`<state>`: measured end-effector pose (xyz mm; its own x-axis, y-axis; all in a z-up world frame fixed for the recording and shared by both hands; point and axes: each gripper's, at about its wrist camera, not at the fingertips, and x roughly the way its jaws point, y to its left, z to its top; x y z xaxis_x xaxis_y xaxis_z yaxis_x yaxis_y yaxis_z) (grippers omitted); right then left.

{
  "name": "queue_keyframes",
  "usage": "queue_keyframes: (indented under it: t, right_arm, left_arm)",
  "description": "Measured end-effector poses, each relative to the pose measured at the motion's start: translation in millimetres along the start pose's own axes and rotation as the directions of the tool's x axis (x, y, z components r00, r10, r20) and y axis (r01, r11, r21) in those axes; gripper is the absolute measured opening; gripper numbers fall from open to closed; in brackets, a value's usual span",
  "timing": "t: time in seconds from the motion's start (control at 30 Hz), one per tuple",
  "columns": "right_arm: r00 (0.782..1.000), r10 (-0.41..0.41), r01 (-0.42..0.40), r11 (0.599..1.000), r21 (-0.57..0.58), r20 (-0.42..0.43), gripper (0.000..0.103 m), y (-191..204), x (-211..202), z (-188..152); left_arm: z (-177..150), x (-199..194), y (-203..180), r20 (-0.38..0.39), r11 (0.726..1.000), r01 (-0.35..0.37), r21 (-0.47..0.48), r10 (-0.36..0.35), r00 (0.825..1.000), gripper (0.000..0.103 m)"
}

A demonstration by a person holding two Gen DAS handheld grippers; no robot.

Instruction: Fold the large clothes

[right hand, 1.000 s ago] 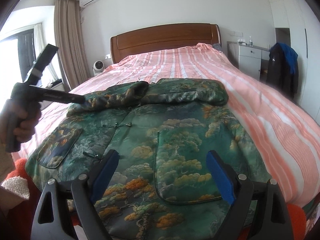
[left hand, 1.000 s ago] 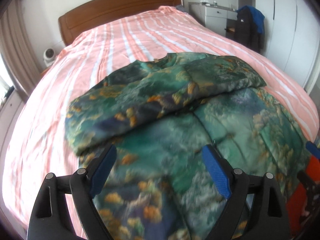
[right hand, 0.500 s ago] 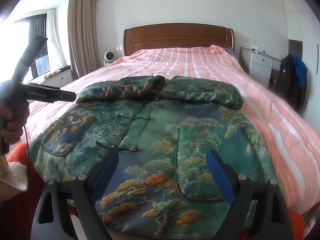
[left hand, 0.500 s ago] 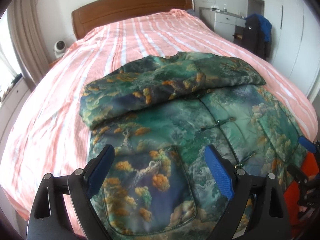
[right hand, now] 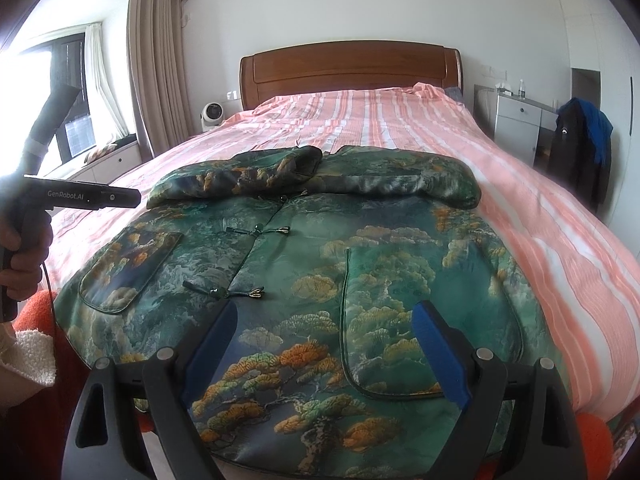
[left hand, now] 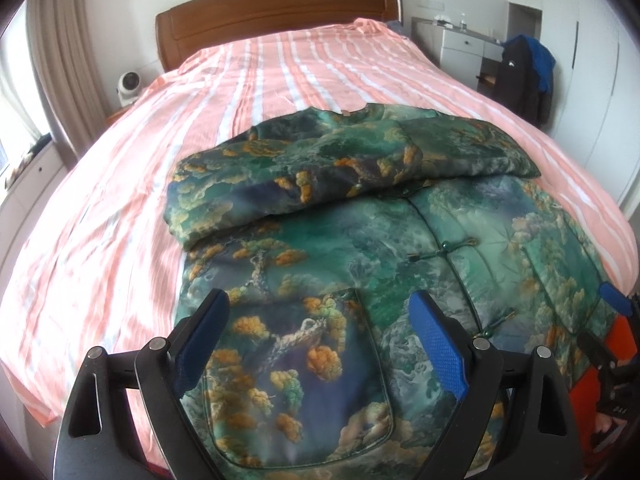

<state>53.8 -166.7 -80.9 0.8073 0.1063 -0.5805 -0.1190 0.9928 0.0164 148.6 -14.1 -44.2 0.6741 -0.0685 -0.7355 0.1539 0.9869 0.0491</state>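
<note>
A green padded jacket (right hand: 320, 264) printed with trees is being kept flat, front up, on the near end of a pink striped bed (left hand: 280, 64), with its hem toward the foot edge. Both sleeves (left hand: 304, 168) are being held across the chest by their own weight, so a narrower shape is being presented for the fold to come. The left gripper (left hand: 320, 344) is being hovered over the left patch pocket (left hand: 304, 380) with its jaws spread and nothing between them; the right gripper (right hand: 324, 352) is likewise being held released above the right pocket (right hand: 404, 320). Both tools are probably being positioned near the hem so that it can be taken at two points and lifted evenly toward the collar (left hand: 352, 110).
</note>
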Motion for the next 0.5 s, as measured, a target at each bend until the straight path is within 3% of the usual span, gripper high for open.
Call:
queue_keyframes:
  t: [0.5]
  right_arm:
    - [0.999,0.003,-0.004,1.000,-0.015,-0.042,0.088,6,9,-2]
  left_arm:
    - [-9,-1,17,0.007,0.998,-0.022,-0.061,0.023,1.000,0.092]
